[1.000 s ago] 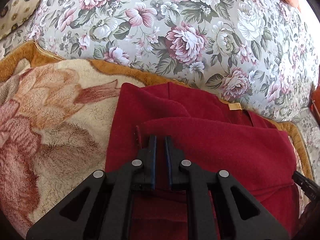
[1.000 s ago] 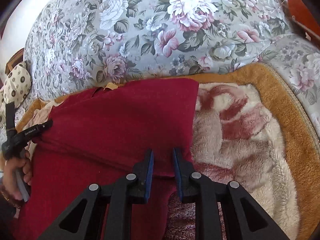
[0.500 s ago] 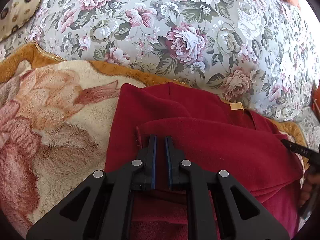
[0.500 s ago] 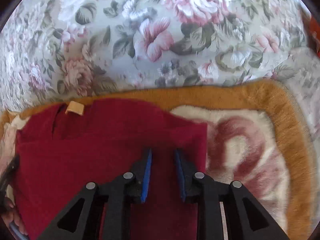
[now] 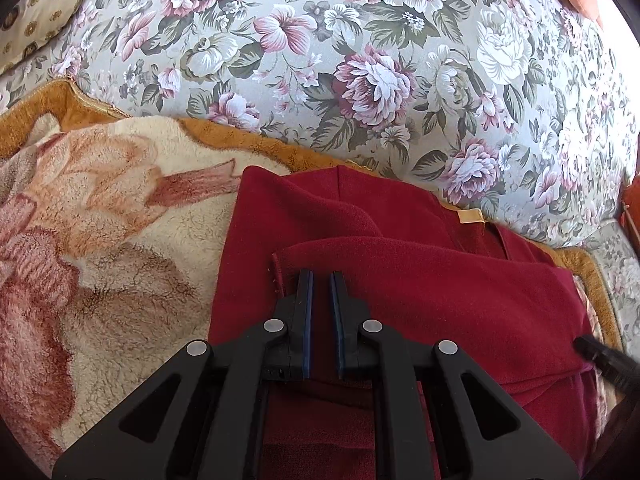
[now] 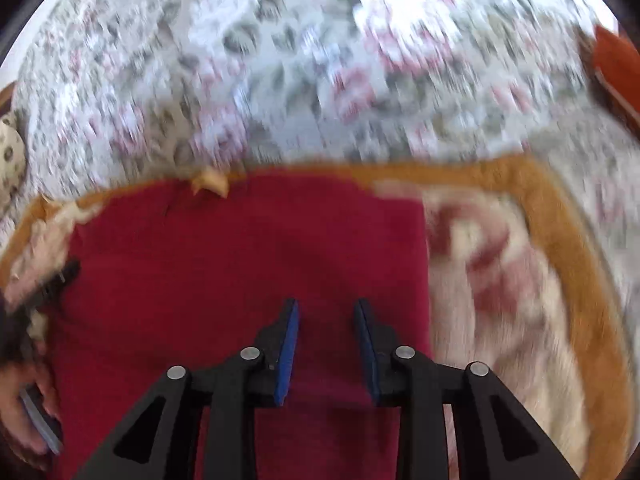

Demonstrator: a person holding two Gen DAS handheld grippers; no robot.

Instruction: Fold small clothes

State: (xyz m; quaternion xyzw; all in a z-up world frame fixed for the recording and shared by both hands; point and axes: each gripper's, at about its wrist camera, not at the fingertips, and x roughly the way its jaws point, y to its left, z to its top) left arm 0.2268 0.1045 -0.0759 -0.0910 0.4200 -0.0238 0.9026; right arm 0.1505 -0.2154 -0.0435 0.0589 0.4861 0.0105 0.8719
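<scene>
A dark red garment point(image 5: 440, 280) lies on a fluffy cream and orange blanket point(image 5: 100, 240), its lower part folded up over the body. A tan label point(image 5: 471, 216) shows at the neck. My left gripper point(image 5: 321, 276) is shut on the left end of the folded flap, with red fabric between its blue pads. In the blurred right wrist view my right gripper point(image 6: 326, 304) hovers over the garment point(image 6: 240, 260) near its right edge. Its jaws are opening and the pads press on nothing. The right gripper's tip point(image 5: 600, 356) shows at the garment's right side.
A floral sofa back point(image 5: 360, 60) rises right behind the blanket's orange border point(image 6: 560, 208). A patterned cushion point(image 5: 36, 8) sits at the far left. A hand point(image 6: 24, 412) holding the left gripper's handle shows at the left edge of the right wrist view.
The right gripper carried the flap's right corner toward the neck, let it go, then drew back with wider jaws. The left gripper stayed put, still gripping.
</scene>
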